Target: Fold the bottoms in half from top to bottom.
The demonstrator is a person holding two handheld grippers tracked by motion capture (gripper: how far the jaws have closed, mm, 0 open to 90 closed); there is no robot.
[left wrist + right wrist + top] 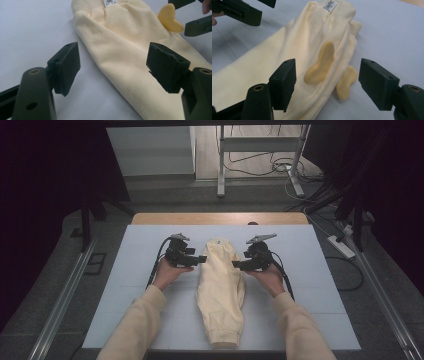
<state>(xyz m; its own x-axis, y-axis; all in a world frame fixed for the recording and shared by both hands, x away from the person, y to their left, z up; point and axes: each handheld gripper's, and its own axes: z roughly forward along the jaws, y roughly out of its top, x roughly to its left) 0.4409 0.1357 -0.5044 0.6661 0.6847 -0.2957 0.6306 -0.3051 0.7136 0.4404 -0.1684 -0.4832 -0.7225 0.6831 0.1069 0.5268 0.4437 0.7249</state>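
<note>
Fingers (65, 67) of both grippers are being held wide, empty, flanking the folded cream trousers (220, 290); gripping its waistband edges is judged next.

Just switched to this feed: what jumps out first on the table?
A cream pair of trousers lies folded lengthwise down the middle of the pale blue mat, waistband at the far end. The left tongs and right tongs flank its upper part, both open. In the right gripper view, darker yellow ear-shaped flaps lie by the waistband.
</note>
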